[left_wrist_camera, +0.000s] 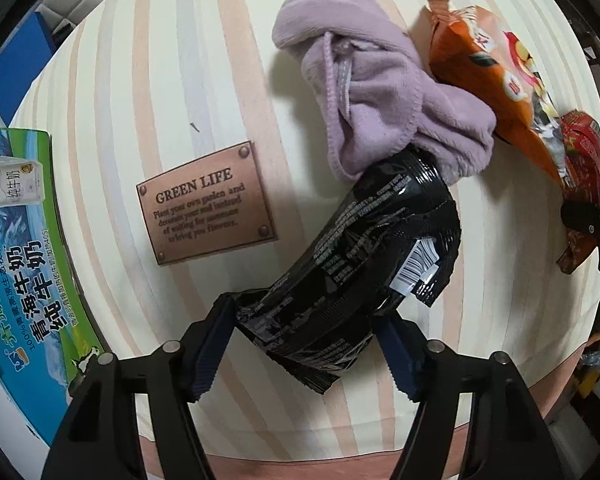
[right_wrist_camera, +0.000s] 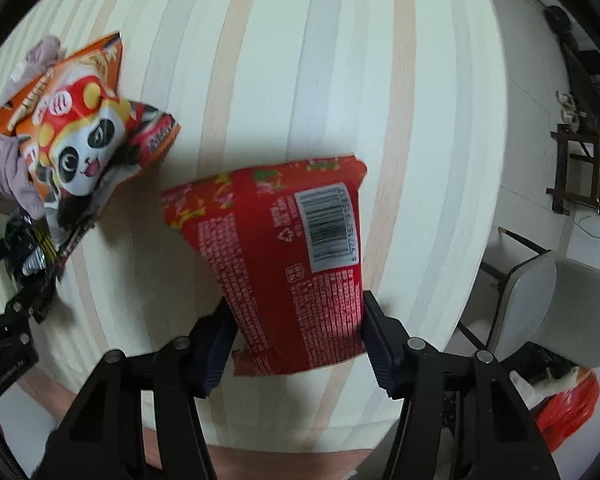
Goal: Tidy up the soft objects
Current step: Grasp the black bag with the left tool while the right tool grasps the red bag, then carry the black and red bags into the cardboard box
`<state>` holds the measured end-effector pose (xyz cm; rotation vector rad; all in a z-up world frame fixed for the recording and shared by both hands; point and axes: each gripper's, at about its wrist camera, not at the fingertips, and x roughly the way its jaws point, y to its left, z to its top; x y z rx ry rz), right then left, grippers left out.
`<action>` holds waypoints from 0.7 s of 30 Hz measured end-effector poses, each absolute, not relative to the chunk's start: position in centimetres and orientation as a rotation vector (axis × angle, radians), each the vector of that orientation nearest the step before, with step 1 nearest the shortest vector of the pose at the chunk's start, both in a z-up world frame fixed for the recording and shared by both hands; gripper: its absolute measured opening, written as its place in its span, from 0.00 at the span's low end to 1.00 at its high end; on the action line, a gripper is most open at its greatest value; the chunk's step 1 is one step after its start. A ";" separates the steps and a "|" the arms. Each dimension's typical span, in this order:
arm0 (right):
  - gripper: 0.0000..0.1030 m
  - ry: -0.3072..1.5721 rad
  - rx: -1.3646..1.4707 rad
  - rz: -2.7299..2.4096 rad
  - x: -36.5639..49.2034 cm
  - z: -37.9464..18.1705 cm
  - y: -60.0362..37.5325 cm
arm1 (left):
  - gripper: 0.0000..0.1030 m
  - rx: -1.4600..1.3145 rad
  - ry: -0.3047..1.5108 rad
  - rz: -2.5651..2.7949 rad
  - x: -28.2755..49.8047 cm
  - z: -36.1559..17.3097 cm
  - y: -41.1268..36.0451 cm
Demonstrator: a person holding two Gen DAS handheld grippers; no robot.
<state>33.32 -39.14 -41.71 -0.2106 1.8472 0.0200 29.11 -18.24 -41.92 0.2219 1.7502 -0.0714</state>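
Observation:
In the left wrist view my left gripper (left_wrist_camera: 306,340) is shut on a black snack packet (left_wrist_camera: 364,264), whose far end lies against a lilac fleece cloth (left_wrist_camera: 364,92). An orange panda snack bag (left_wrist_camera: 496,80) lies to the cloth's right. In the right wrist view my right gripper (right_wrist_camera: 296,334) is shut on a red snack packet (right_wrist_camera: 284,256), barcode side up, held over the striped table. The red packet also shows at the far right of the left wrist view (left_wrist_camera: 584,168). The orange bag (right_wrist_camera: 72,132), the cloth (right_wrist_camera: 12,172) and the black packet (right_wrist_camera: 28,256) sit at the left of the right wrist view.
A green and blue milk carton box (left_wrist_camera: 20,256) stands at the table's left edge. A "GREEN LIFE" plaque print (left_wrist_camera: 206,208) marks the striped tablecloth (left_wrist_camera: 140,80). Off the table's right edge are a grey chair (right_wrist_camera: 548,304) and a red bag (right_wrist_camera: 568,408) on the floor.

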 end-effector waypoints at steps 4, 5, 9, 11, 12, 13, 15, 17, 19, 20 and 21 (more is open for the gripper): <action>0.53 1.846 -0.130 -0.019 32.9 -41.4 -40.1 | 0.58 0.224 1.742 -0.077 28.7 -41.2 -18.4; 0.50 1.839 -0.106 -0.029 32.7 -41.0 -40.6 | 0.58 0.206 1.745 -0.084 28.5 -41.0 -18.3; 0.48 1.815 -0.019 -0.030 31.2 -39.8 -41.8 | 0.57 0.138 1.749 -0.109 27.3 -40.1 -17.7; 0.47 1.796 0.018 -0.032 29.9 -39.0 -41.9 | 0.57 0.098 1.748 -0.118 26.8 -39.4 -17.2; 0.47 1.790 0.034 -0.030 29.4 -38.6 -41.8 | 0.57 0.075 1.743 -0.123 26.6 -39.0 -16.9; 0.47 1.783 0.055 -0.025 29.1 -38.1 -42.2 | 0.57 0.055 1.738 -0.119 26.3 -38.5 -16.5; 0.47 1.764 0.107 -0.013 28.2 -37.5 -42.7 | 0.57 0.006 1.720 -0.120 25.8 -37.3 -15.5; 0.47 1.744 0.154 -0.001 26.7 -37.5 -41.6 | 0.57 -0.043 1.696 -0.120 25.2 -35.8 -14.5; 0.47 1.719 0.207 0.016 25.4 -36.3 -41.0 | 0.57 -0.083 1.671 -0.125 24.8 -34.1 -13.4; 0.46 1.708 0.229 0.023 24.9 -35.7 -40.7 | 0.57 -0.098 1.655 -0.126 24.5 -33.2 -12.8; 0.46 1.691 0.255 0.035 24.5 -34.7 -40.1 | 0.57 -0.109 1.640 -0.127 24.1 -32.4 -12.2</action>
